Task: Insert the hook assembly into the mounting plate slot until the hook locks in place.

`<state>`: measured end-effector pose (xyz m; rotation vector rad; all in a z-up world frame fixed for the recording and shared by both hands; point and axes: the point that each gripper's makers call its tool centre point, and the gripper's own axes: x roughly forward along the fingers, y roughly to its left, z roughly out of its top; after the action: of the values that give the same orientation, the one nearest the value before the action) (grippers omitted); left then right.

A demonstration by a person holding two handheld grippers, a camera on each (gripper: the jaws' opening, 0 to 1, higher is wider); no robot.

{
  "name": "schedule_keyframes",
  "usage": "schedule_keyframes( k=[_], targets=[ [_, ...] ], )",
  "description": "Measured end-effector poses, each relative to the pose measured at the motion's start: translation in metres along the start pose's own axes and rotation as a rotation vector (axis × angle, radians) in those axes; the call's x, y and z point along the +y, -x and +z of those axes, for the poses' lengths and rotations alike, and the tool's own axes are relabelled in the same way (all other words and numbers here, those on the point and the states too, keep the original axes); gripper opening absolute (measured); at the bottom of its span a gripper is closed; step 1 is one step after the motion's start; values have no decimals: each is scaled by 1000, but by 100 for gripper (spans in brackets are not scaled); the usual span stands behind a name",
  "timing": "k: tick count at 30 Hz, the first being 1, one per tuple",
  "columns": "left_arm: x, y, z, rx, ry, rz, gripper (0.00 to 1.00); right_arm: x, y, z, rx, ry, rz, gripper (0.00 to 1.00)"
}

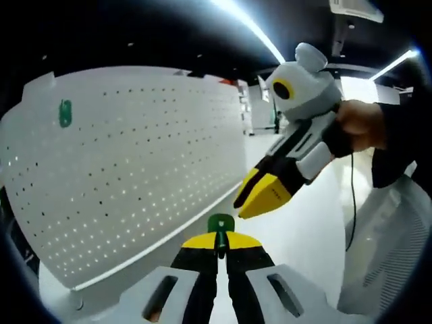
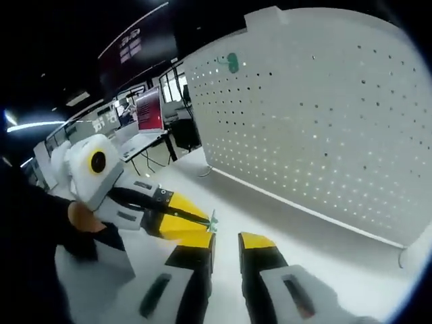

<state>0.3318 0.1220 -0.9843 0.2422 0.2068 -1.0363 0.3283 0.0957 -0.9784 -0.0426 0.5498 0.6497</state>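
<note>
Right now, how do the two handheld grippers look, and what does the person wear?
Both the left gripper and the right gripper have yellow-tipped black jaws on pale grey bodies. The right one has a rounded grey head with a yellow-ringed lens and a thin dark cable. The person's sleeve is dark.

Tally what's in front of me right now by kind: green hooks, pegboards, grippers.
Green plastic hooks: 2, one mounted high on the board, one pinched in the left gripper at its tip.
White perforated pegboard panels: 1.
Yellow-tipped two-jaw grippers: 2, counting the right gripper, its jaws apart and empty.
Total: 5.
</note>
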Motion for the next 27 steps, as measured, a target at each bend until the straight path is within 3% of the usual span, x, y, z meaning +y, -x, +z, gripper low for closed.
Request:
schedule_keyframes(
  k=[6,12,19,27],
  targets=[
    [1,0,0,-1,11,3,3,-3,3,2,-64,50,-27,21],
    [2,1,0,-2,12,6,3,-2,7,8,-148,205,-69,28],
    [4,3,2,-7,14,14,3,-5,11,9,-175,300,-147,29],
    [13,10,9,-23,29,48,3,-4,24,19,-266,399,-240,30]
  ],
)
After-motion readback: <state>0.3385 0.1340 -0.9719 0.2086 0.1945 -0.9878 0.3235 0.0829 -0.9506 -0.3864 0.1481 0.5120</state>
